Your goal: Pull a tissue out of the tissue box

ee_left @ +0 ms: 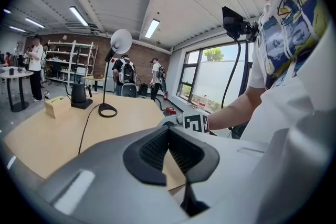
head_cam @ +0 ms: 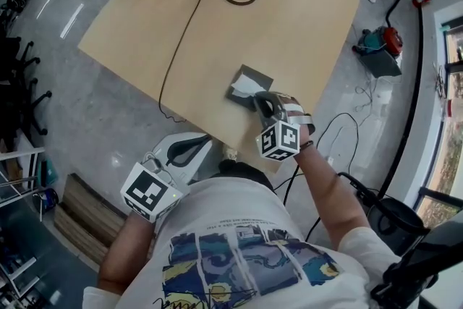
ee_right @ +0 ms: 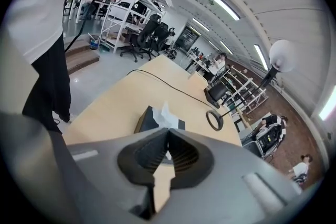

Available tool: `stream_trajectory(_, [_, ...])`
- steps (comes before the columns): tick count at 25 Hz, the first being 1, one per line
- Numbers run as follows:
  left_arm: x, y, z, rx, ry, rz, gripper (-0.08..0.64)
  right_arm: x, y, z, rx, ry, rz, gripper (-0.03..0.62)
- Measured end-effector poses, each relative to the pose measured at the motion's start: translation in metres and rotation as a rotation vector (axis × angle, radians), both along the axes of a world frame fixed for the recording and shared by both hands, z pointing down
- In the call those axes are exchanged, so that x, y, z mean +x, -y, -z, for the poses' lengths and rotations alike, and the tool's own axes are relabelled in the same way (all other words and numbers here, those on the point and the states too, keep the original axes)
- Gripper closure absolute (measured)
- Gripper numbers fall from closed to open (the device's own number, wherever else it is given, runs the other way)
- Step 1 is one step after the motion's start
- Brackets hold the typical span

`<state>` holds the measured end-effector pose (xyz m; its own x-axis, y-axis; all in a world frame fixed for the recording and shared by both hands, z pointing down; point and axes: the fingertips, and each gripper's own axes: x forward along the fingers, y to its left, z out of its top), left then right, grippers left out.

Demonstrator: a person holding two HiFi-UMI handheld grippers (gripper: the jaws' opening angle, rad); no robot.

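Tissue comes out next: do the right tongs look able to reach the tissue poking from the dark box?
Probably yes: the right tongs are just short of the tissue, nothing between them, but they're shut and must open.

Pale wooden table (head_cam: 289,3) on glossy grey floor (head_cam: 87,119), seemingly brick far wall (ee_left: 142,59), white shelving (ee_left: 73,57), ceiling strip lights (ee_left: 79,16).

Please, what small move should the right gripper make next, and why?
Probably open the right gripper and ease it forward: its jaws are together and empty, just short of the white tissue standing up from the dark grey tissue box.
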<state>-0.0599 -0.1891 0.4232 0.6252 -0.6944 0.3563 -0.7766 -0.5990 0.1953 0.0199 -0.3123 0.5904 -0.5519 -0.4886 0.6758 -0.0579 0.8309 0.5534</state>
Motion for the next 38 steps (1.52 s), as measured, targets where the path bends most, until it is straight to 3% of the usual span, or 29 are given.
stream_trajectory(9, [-0.009, -0.018, 0.005, 0.020, 0.001, -0.023, 0.557, 0.007, 0.003, 0.020, -0.044, 0.057, -0.117, 0.589])
stream_trajectory(38, [-0.037, -0.089, 0.015, 0.063, -0.039, -0.143, 0.557, 0.023, -0.035, 0.102, 0.058, 0.145, -0.342, 0.589])
